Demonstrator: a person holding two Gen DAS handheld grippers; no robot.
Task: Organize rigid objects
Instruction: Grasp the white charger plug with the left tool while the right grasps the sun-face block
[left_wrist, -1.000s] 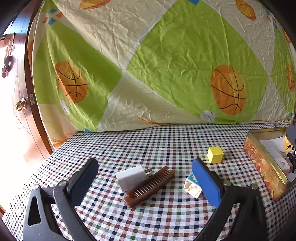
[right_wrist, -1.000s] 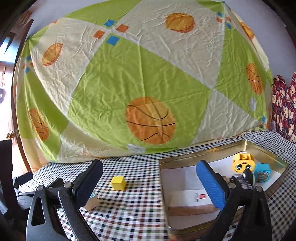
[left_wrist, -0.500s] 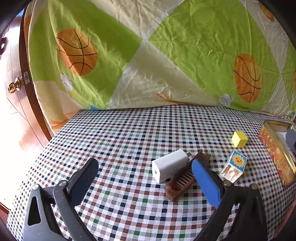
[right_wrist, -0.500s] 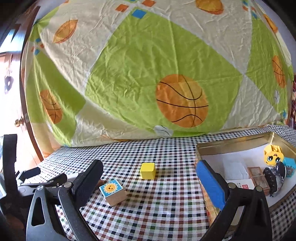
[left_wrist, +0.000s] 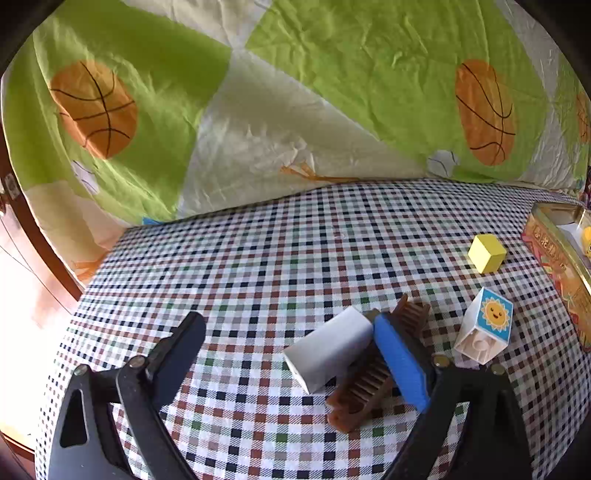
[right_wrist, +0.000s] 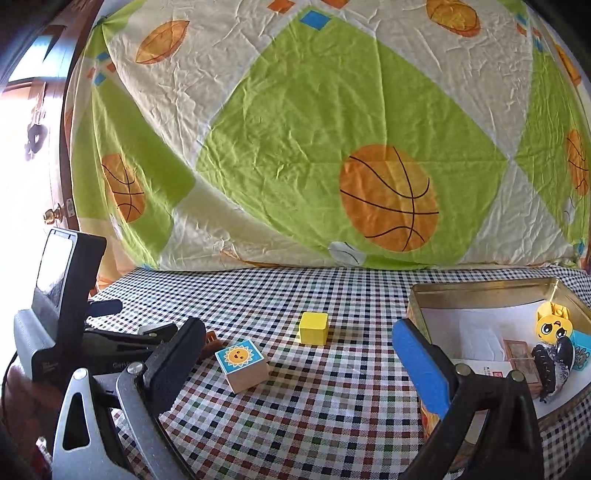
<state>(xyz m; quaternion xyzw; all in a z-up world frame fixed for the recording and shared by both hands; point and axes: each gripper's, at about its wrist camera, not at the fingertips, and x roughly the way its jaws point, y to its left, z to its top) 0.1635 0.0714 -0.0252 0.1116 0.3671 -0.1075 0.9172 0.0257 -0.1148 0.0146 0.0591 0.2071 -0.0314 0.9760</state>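
Over the last second I have brought my left claw (left_wrist: 291, 354) forward and down over the checked counter (left_wrist: 295, 258), so the white charger (left_wrist: 328, 350) and the brown comb (left_wrist: 369, 384) that lay well ahead of me now sit right at my blue finger, and the jaws have just been closing a little from their widest. They stand apart with nothing pressed between the pads: the charger lies inside the gap, hard against the blue finger at about 3 o'clock of the gap's middle, while the black finger at 9 o'clock is well clear of it. I judge this to be the approach to a pick, with the charger as the likely target and the tin box (left_wrist: 554, 243) far off at 2 o'clock as its destination. The charger's long axis runs from 7 o'clock to 1 o'clock in my left view, its flat socket end toward me and its prong end pointing away at 1 o'clock, resting across the comb, whose length runs nearly the same way. My right claw (right_wrist: 295, 365) is open too and holds nothing; in its view the sun block (right_wrist: 242, 363) and the yellow cube (right_wrist: 314, 326) wait on the counter, the tin box at 3 o'clock.
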